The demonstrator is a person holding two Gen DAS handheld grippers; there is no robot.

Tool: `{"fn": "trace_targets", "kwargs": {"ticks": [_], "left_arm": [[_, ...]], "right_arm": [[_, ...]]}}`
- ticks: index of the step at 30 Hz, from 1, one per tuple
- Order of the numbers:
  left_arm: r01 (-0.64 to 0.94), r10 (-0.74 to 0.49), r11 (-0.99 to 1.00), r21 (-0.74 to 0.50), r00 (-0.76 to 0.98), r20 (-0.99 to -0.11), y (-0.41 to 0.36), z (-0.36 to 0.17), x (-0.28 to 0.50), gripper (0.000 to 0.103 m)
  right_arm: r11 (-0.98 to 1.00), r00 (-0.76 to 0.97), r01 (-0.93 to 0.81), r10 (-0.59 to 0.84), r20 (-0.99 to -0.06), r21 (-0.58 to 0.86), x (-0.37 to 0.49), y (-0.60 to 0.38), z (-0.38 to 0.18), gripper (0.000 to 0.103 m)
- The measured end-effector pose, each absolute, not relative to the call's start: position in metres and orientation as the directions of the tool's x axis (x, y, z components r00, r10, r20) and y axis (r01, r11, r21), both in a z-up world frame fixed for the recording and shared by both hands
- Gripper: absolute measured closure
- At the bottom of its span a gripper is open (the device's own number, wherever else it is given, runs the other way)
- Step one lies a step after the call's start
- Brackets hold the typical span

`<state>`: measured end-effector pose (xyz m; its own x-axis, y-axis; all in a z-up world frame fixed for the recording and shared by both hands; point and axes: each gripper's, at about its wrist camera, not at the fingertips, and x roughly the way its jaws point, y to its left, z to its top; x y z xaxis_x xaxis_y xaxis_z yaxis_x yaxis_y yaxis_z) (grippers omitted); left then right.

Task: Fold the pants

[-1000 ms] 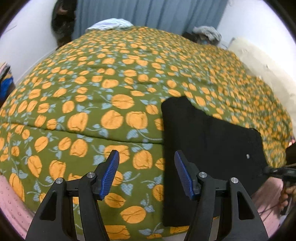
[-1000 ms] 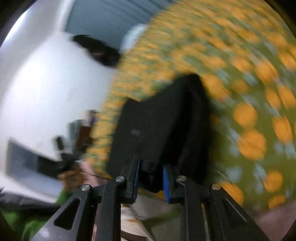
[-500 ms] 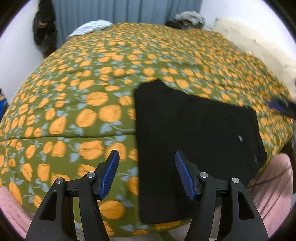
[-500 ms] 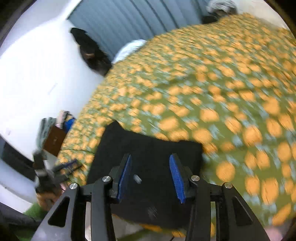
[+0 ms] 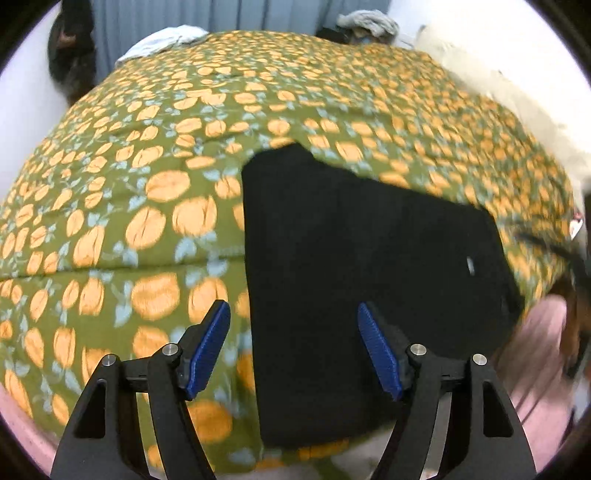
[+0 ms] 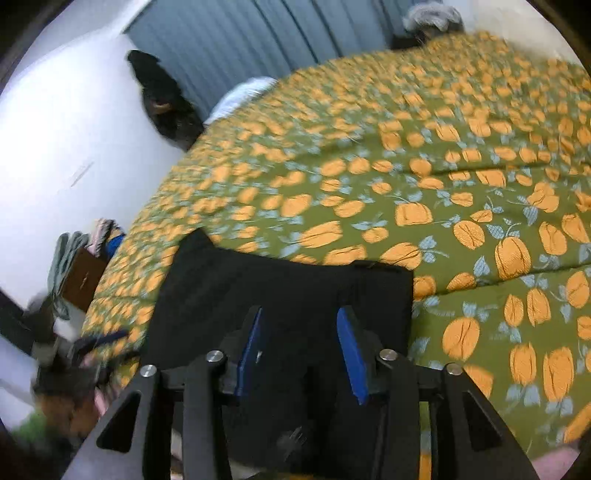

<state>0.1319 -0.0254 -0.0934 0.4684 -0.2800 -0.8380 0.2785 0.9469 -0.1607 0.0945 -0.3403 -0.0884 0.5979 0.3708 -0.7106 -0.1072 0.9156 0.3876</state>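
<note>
The black pants (image 5: 362,266) lie folded into a flat rectangle near the front edge of the bed. They also show in the right wrist view (image 6: 280,291). My left gripper (image 5: 293,350) is open and empty, held above the pants' left edge. My right gripper (image 6: 301,356) is open and empty, held above the pants' near right part. A small white tag (image 5: 470,266) shows on the pants' right side.
The bed is covered by a green quilt with orange pumpkins (image 5: 166,177). A blue curtain (image 6: 258,37) hangs behind it, with a white cloth (image 5: 162,40) and a grey bundle (image 5: 369,22) at the far edge. A cluttered stand (image 6: 77,266) stands at the bed's left.
My right gripper has let go of the pants, opened and risen. The pants now lie flat. My left gripper has shifted right, over the pants' left edge.
</note>
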Motion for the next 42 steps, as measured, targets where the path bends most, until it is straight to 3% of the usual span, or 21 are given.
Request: {"fn": "trace_targets", "kwargs": {"ticks": [1, 4, 9, 11, 14, 17, 21, 23, 24, 28, 35, 37, 40, 42], "left_arm": [[0.276, -0.275, 0.948, -0.157, 0.47, -0.839, -0.029, -0.093, 0.143, 0.029], [0.286, -0.259, 0.949, -0.133, 0.464, -0.847, -0.051, -0.097, 0.186, 0.029], [0.21, -0.123, 0.977, -0.032, 0.439, -0.89, -0.08, -0.133, 0.246, 0.023], [0.132, -0.117, 0.989, -0.066, 0.429, -0.896, -0.071, -0.141, 0.258, 0.015], [0.056, -0.186, 0.982, -0.18, 0.413, -0.892, -0.05, -0.133, 0.257, 0.016], [0.079, -0.148, 0.989, -0.126, 0.459, -0.876, -0.032, -0.112, 0.235, 0.017], [0.149, -0.211, 0.976, -0.161, 0.442, -0.872, 0.001, -0.097, 0.198, 0.017], [0.163, -0.25, 0.966, -0.199, 0.417, -0.874, 0.011, -0.098, 0.184, 0.017], [0.166, -0.284, 0.957, -0.237, 0.394, -0.874, 0.019, -0.102, 0.174, 0.017], [0.166, -0.378, 0.925, -0.342, 0.324, -0.867, 0.026, -0.118, 0.158, 0.017], [0.2, -0.503, 0.862, -0.465, 0.222, -0.835, -0.006, -0.147, 0.155, 0.017], [0.22, -0.527, 0.845, -0.488, 0.18, -0.831, -0.018, -0.15, 0.156, 0.021], [0.248, -0.49, 0.864, -0.439, 0.207, -0.847, -0.029, -0.145, 0.151, 0.048], [0.272, -0.488, 0.863, -0.426, 0.23, -0.842, -0.03, -0.135, 0.146, 0.077]], "right_arm": [[0.917, 0.575, -0.104, 0.372, -0.729, 0.386, 0.088, -0.339, -0.097, 0.045], [0.941, 0.503, -0.029, 0.304, -0.809, 0.336, 0.078, -0.331, -0.142, 0.043], [0.9, 0.559, 0.047, 0.335, -0.758, 0.433, 0.071, -0.347, -0.15, 0.042], [0.897, 0.561, 0.039, 0.345, -0.752, 0.441, 0.071, -0.349, -0.15, 0.042], [0.887, 0.566, 0.036, 0.362, -0.741, 0.461, 0.065, -0.353, -0.146, 0.042], [0.874, 0.573, 0.045, 0.375, -0.729, 0.485, 0.057, -0.358, -0.143, 0.042], [0.852, 0.575, 0.038, 0.409, -0.709, 0.522, 0.052, -0.36, -0.129, 0.038], [0.851, 0.575, 0.033, 0.413, -0.706, 0.525, 0.058, -0.362, -0.126, 0.024], [0.857, 0.578, 0.031, 0.404, -0.709, 0.514, 0.057, -0.366, -0.122, 0.022], [0.873, 0.55, 0.036, 0.389, -0.739, 0.486, 0.069, -0.382, -0.124, 0.022], [0.777, 0.372, 0.052, 0.568, -0.734, 0.628, 0.108, -0.399, -0.179, 0.022], [0.687, 0.319, 0.036, 0.68, -0.66, 0.726, 0.112, -0.394, -0.194, 0.02], [0.685, 0.298, 0.006, 0.694, -0.655, 0.728, 0.111, -0.386, -0.194, 0.023], [0.681, 0.304, -0.028, 0.703, -0.643, 0.732, 0.108, -0.383, -0.186, 0.039]]}}
